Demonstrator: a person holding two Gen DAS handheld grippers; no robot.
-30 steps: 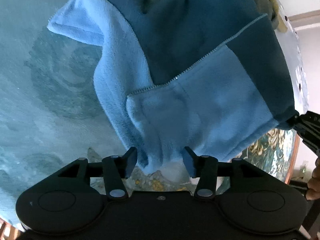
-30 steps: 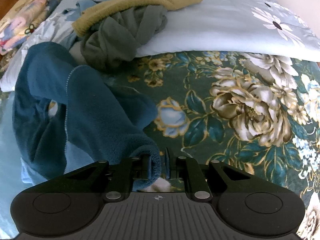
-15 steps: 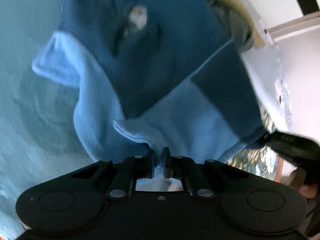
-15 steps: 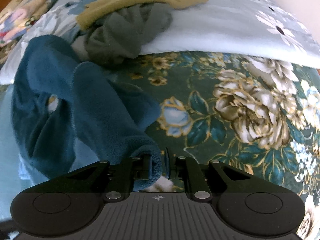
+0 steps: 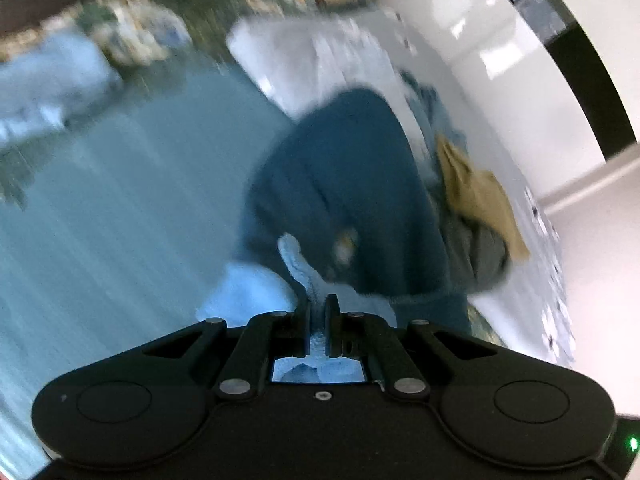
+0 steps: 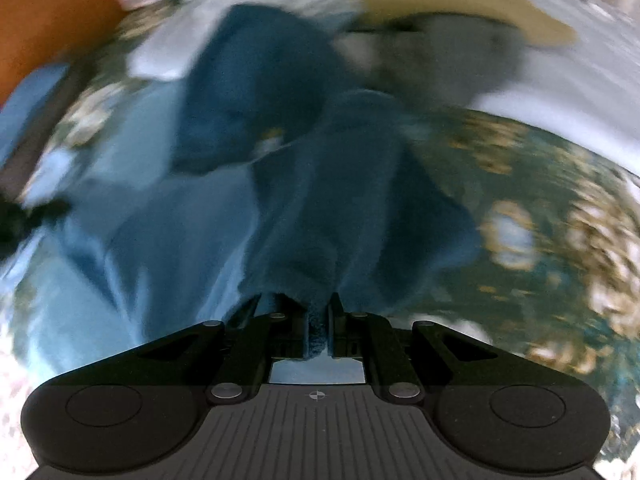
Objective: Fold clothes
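A two-tone blue fleece garment (image 5: pixel 344 200) hangs between both grippers, dark blue above and light blue near the hem. My left gripper (image 5: pixel 319 308) is shut on its light blue edge (image 5: pixel 304 276). My right gripper (image 6: pixel 319 312) is shut on a dark blue fold of the same fleece garment (image 6: pixel 320 208). Both views are motion-blurred. The garment drapes over a light blue sheet (image 5: pixel 120 208) on the bed.
A pile of olive-tan (image 5: pixel 480 196) and grey (image 5: pixel 480 256) clothes lies on the pale quilt behind the garment; it also shows in the right wrist view (image 6: pixel 460 4). The dark green floral bedspread (image 6: pixel 560 208) lies to the right. A white wall (image 5: pixel 500 40) stands beyond the bed.
My left gripper has shut on the light blue edge. Both grippers have swung with the garment, and the views now look farther up the bed.
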